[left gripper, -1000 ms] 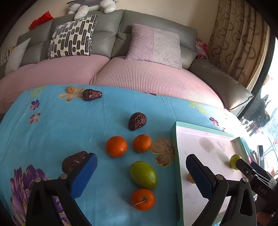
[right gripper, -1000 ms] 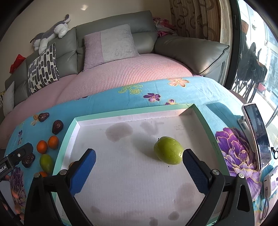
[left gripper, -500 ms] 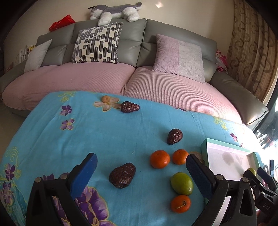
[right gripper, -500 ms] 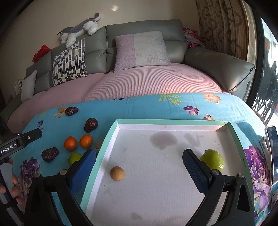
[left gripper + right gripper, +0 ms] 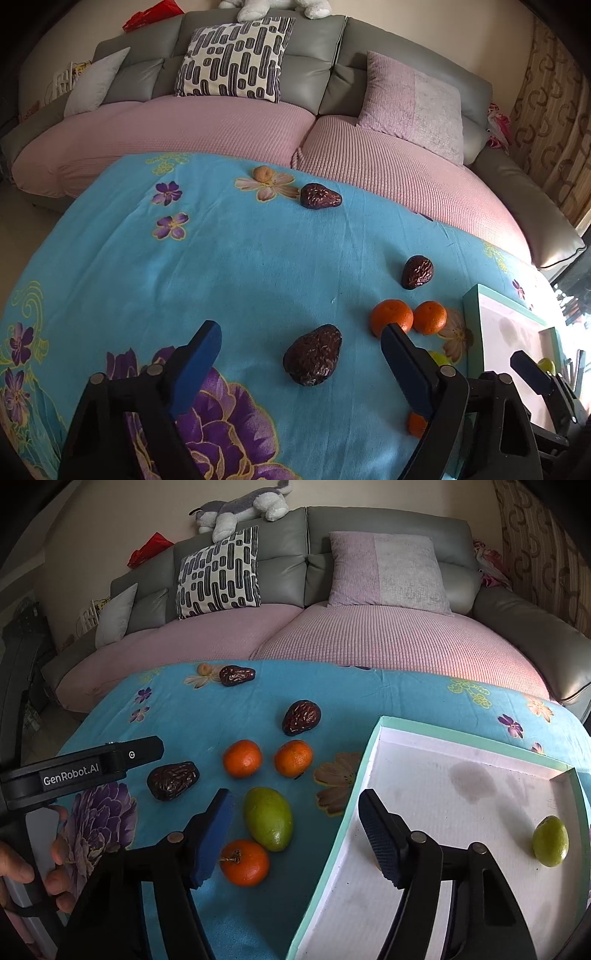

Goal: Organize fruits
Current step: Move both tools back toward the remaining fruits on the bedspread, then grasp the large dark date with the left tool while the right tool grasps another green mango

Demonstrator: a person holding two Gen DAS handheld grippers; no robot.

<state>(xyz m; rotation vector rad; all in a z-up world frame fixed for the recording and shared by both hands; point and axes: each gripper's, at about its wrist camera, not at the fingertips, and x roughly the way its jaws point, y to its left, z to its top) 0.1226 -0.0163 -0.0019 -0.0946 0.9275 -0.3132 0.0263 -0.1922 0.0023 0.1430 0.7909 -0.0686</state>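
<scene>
Grey sofa (image 5: 369,554); patterned curtain (image 5: 546,535)

Cloth tablecloth (image 5: 258,266) matt; dates (image 5: 313,354) wrinkly, glossy.

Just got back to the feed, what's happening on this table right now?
A person is sorting fruit into the tray with two handheld tools, both open and empty. The left tool frames a dark wrinkled fruit. The right tool hangs over the tray's edge near the green mango. One green fruit already lies in the tray; three oranges are still on the cloth.
</scene>
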